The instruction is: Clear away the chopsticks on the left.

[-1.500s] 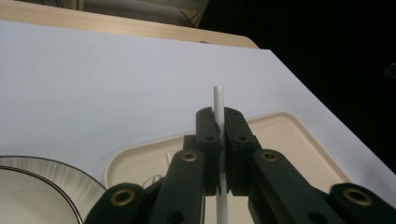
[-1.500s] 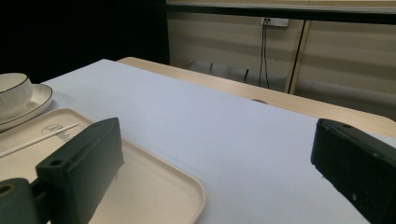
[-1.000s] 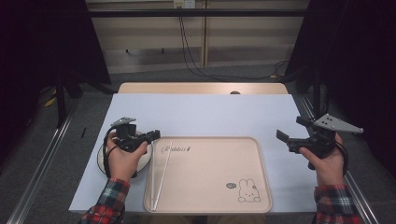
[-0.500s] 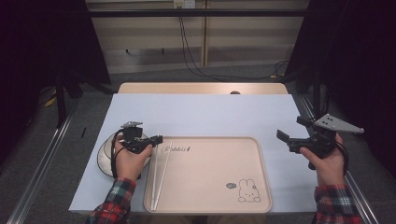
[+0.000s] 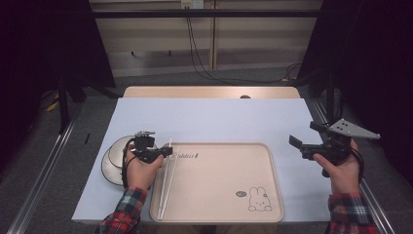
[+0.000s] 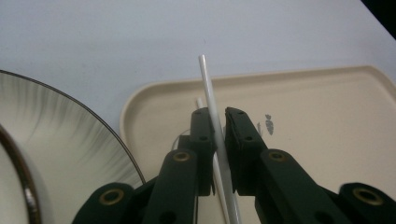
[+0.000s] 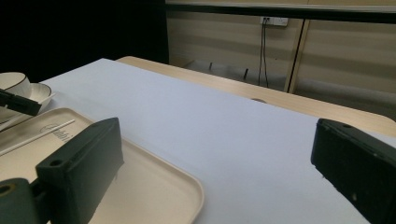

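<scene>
1. A white chopstick [image 6: 211,102] is pinched between the jaws of the left gripper [image 5: 163,151]; its long axis runs toward the top of the left gripper view, tilted slightly left, over the left edge of the tray [image 5: 272,195].
2. A second chopstick [image 5: 164,190] is seen lying lengthwise in the tray, lower left of the high view.
3. The sticks are slim, smooth and round; the tray is matte beige with rounded corners; the plate [image 5: 111,163] is glossy with a dark rim.
4. The right gripper [image 5: 302,144] is held level above the bench [image 5: 219,117], jaws spread wide with nothing between them.
</scene>
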